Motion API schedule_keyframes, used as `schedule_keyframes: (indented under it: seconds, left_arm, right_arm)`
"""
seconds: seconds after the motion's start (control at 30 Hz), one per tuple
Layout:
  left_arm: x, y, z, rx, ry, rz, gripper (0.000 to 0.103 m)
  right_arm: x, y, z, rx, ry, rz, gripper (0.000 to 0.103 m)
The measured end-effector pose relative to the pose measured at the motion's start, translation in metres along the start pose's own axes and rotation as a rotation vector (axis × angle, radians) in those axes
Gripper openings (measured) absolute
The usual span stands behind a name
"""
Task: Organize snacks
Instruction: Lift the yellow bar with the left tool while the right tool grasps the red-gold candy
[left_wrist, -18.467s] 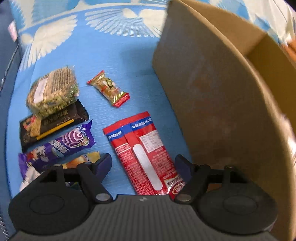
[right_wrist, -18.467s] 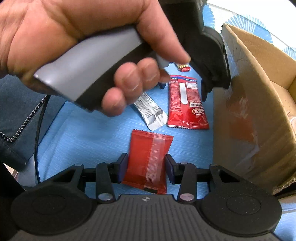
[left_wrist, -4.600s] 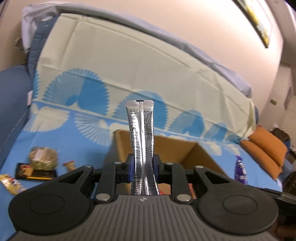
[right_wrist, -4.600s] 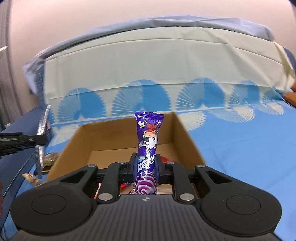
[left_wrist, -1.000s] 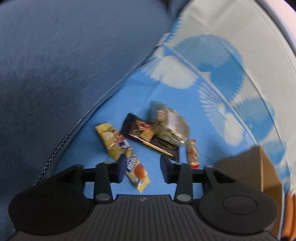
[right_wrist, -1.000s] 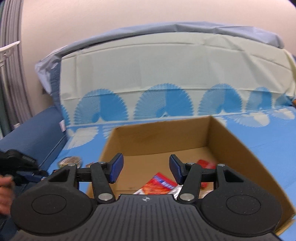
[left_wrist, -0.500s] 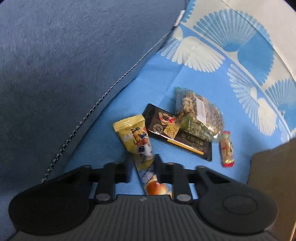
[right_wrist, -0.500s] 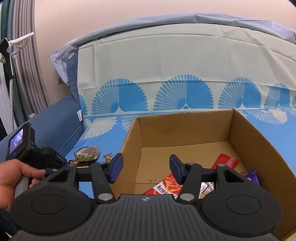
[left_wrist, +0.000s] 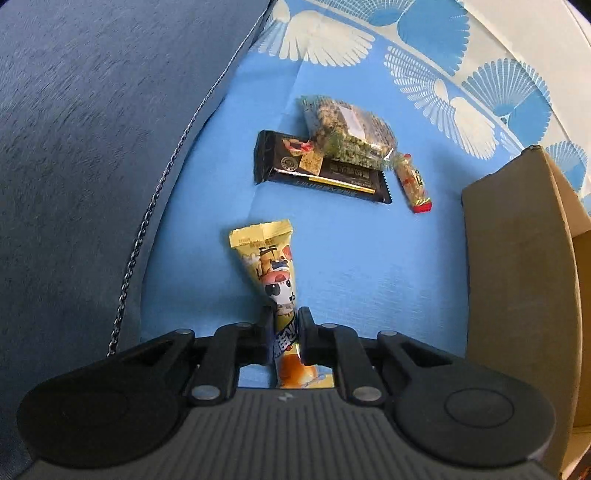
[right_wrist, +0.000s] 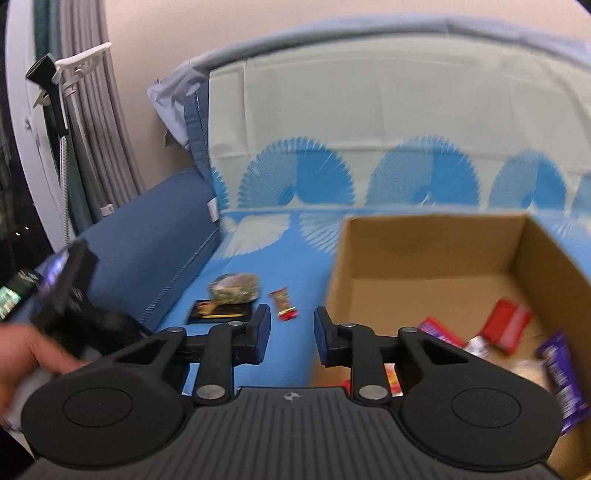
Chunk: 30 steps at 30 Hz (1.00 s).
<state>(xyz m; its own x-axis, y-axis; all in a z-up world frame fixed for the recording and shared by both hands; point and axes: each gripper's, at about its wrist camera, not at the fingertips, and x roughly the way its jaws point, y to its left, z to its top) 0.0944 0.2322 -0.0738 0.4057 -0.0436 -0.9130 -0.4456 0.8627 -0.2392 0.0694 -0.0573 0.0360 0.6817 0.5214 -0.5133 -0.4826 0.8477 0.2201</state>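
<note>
My left gripper (left_wrist: 285, 326) is shut on a yellow snack packet (left_wrist: 273, 271) with a cartoon panda, which points away over the blue cloth. Beyond it lie a black snack bar (left_wrist: 321, 170), a clear bag of green-speckled snack (left_wrist: 347, 129) resting on it, and a small red-ended candy (left_wrist: 413, 182). My right gripper (right_wrist: 291, 332) is open and empty, above the cloth just left of the cardboard box (right_wrist: 436, 243). The same three snacks show in the right wrist view, the black bar (right_wrist: 218, 310), the bag (right_wrist: 232, 284) and the candy (right_wrist: 282, 304).
The box (left_wrist: 517, 266) stands at the right and holds several packets, among them a purple one (right_wrist: 561, 373) and a red one (right_wrist: 506, 325). A dark blue cushion (left_wrist: 92, 147) borders the cloth on the left. The hand holding my left gripper (right_wrist: 22, 354) is at the lower left.
My left gripper has closed on the yellow packet and lifted it. My right gripper has swung left from above the box toward the loose snacks.
</note>
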Motion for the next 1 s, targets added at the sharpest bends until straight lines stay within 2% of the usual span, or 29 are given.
schedule_keyframes:
  seconds: [0.13,0.33,0.37,0.4,0.53,0.67,0.9,0.97,1.0]
  left_arm:
    - [0.0,0.006,0.001,-0.016,0.021,-0.028,0.017]
    - [0.002,0.005,0.003,-0.04,0.03,-0.053,0.017]
    - [0.002,0.006,0.004,-0.049,0.03,-0.056,0.014]
    - [0.003,0.006,0.005,-0.055,0.027,-0.057,0.01]
    - [0.004,0.008,0.009,-0.077,0.028,-0.068,0.01]
    - [0.009,0.008,0.011,-0.104,0.05,-0.094,0.011]
    - [0.009,0.009,0.011,-0.107,0.052,-0.094,0.015]
    - [0.01,0.01,0.011,-0.104,0.054,-0.094,0.014]
    - [0.01,0.01,0.011,-0.104,0.054,-0.091,0.014]
  right_arm:
    - [0.032,0.024,0.027,0.032,0.098,0.012,0.029]
    - [0.11,0.056,0.047,0.017,0.203,-0.062,0.035]
    - [0.127,0.058,0.049,0.022,0.222,-0.076,0.039]
    - [0.142,0.058,0.049,0.023,0.242,-0.091,0.042]
    - [0.202,0.058,0.042,-0.006,0.311,-0.185,0.045]
    - [0.245,0.049,0.031,-0.024,0.376,-0.241,0.047]
    - [0.289,0.039,0.018,-0.073,0.429,-0.259,0.049]
    - [0.294,0.04,0.017,-0.087,0.411,-0.251,0.048]
    - [0.295,0.041,0.017,-0.101,0.409,-0.248,0.043]
